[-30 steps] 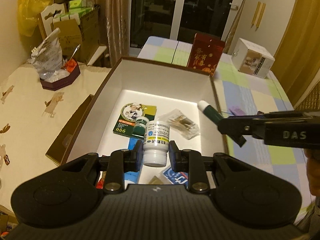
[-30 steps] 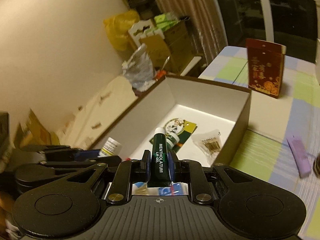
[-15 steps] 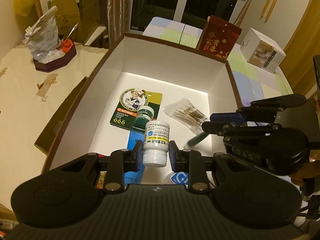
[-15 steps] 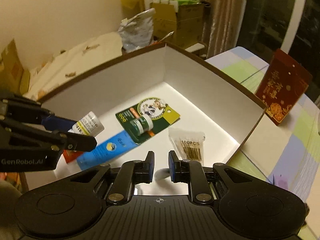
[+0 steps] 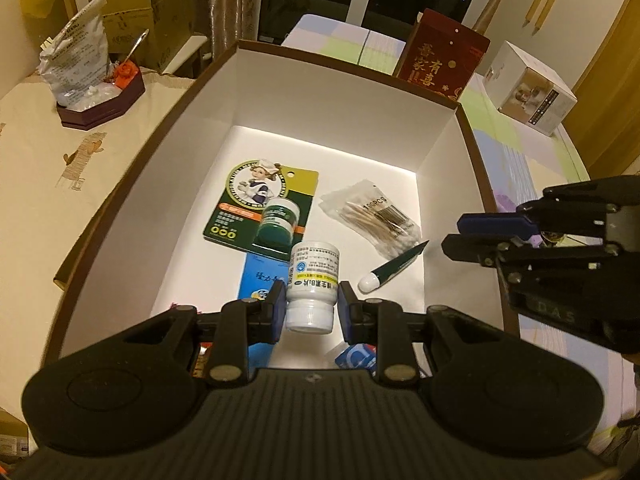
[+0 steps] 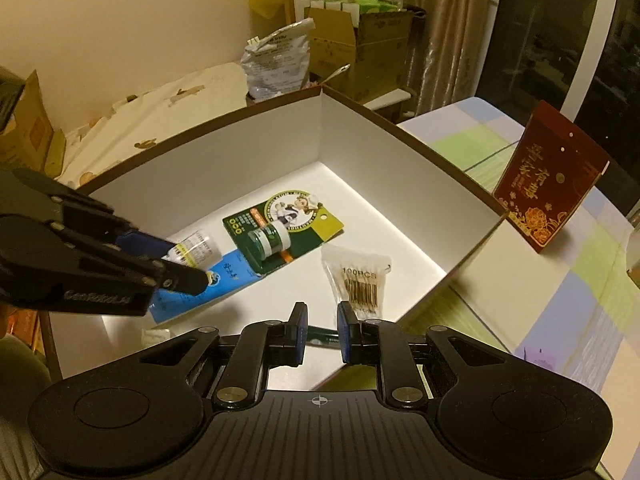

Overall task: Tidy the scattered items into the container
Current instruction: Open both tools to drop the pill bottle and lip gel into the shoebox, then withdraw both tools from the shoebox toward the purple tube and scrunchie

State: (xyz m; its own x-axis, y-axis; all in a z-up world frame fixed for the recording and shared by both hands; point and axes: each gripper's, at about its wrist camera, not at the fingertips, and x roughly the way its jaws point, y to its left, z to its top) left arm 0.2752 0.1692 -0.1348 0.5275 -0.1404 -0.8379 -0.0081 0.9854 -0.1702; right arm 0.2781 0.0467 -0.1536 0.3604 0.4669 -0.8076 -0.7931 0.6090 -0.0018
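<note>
Patchwork tablecloth (image 6: 568, 304) at right, brown-rimmed white box (image 5: 352, 120) centre frame, left gripper (image 5: 311, 300) grasping white plastic pill bottle (image 5: 312, 284), right gripper (image 6: 322, 326) released, empty.

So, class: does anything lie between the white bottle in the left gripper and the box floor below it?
Partly. The white bottle sits between the left gripper's fingers, above the box floor. A blue tube lies close beneath on the left; bare floor shows toward the green tube.

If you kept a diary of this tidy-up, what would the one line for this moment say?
left gripper: shut on white bottle, over box | right gripper: open | green tube: lying in box
</note>
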